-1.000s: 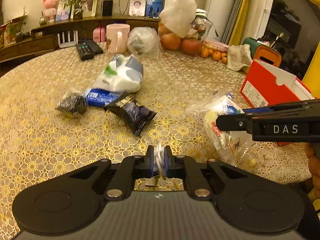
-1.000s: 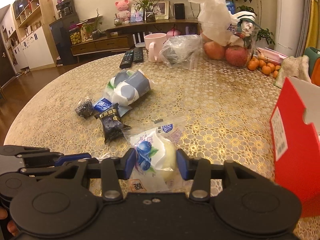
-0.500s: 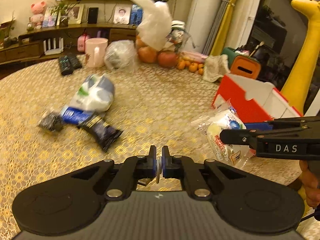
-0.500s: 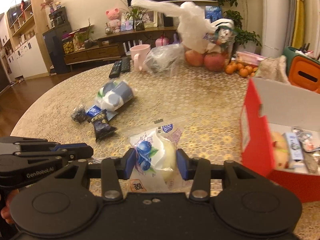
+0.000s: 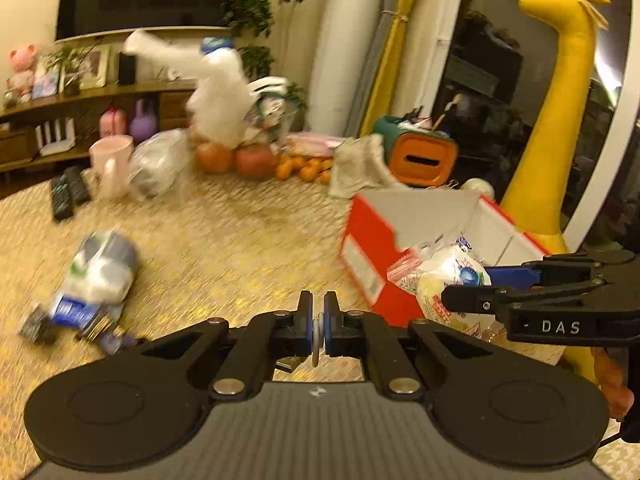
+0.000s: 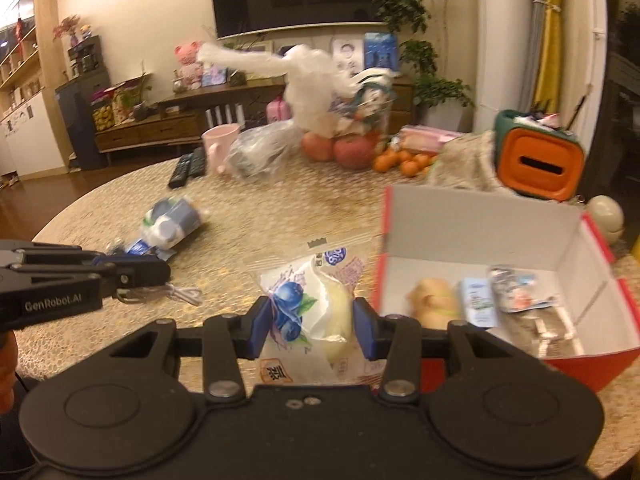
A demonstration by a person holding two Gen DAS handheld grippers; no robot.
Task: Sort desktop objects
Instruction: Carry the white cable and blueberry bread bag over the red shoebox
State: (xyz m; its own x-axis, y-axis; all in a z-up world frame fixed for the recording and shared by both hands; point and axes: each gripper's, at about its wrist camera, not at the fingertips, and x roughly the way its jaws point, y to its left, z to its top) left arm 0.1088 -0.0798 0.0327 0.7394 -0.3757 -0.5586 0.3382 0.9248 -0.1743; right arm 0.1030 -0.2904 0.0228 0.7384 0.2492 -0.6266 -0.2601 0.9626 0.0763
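Observation:
My right gripper (image 6: 308,328) is shut on a clear blueberry bread packet (image 6: 310,304) and holds it in the air just left of the red box (image 6: 472,220). The packet (image 5: 444,276) also shows in the left wrist view, held at the box's near left wall (image 5: 368,252). My left gripper (image 5: 319,326) is shut on a thin white cable (image 5: 316,340); the cable's loops (image 6: 180,292) hang from it in the right wrist view. The box holds a bun (image 6: 432,300) and several small packets (image 6: 516,288).
On the gold lace tablecloth (image 6: 256,220) lie a white-blue bag (image 6: 172,220) and dark snack packets (image 5: 60,320). At the back stand a pink mug (image 6: 218,144), remotes (image 6: 186,166), bagged apples (image 6: 340,148), oranges (image 6: 400,162), a cloth (image 6: 464,164) and an orange container (image 6: 540,160).
Both grippers have swung right and risen. The bread packet has moved up to the red box, whose inside is now in view. The left gripper still holds the cable.

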